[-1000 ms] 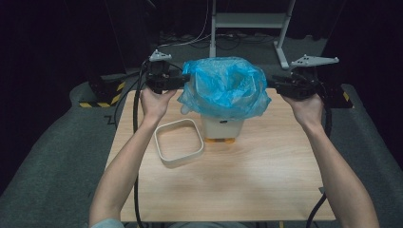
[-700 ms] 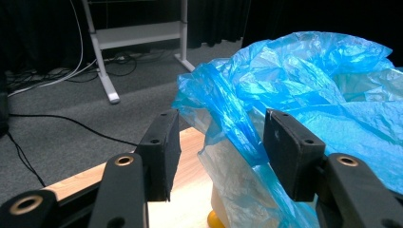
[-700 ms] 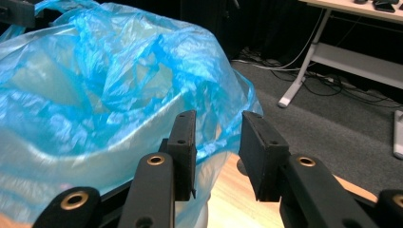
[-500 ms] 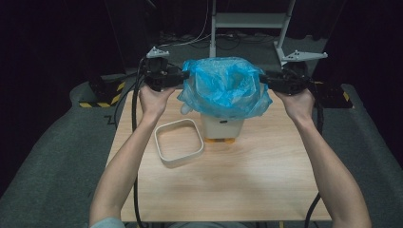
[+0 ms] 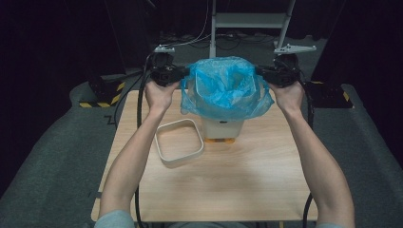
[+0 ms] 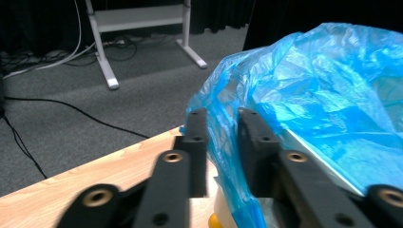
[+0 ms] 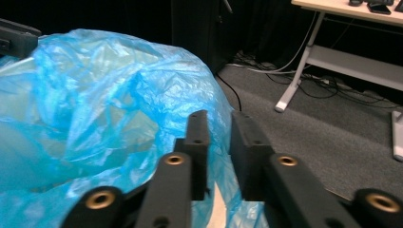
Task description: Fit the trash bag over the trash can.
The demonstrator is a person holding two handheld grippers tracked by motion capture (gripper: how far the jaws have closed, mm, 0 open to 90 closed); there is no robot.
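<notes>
The right gripper (image 7: 218, 128) has just been closing its two black jaws, with a fold of the blue plastic bag (image 7: 95, 109) between them. The crumpled bag billows up to the left. Behind lie grey carpet (image 7: 309, 128), cables and a white table leg (image 7: 299, 71).

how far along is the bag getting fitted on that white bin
Partway. Done: the blue bag sits over the white bin, and the loose rim ring lies beside it on the table. In hand: the left tongs and right tongs have just been closing on the bag's opposite edges. Left: pulling the edges down and, probably, refitting the ring.
</notes>
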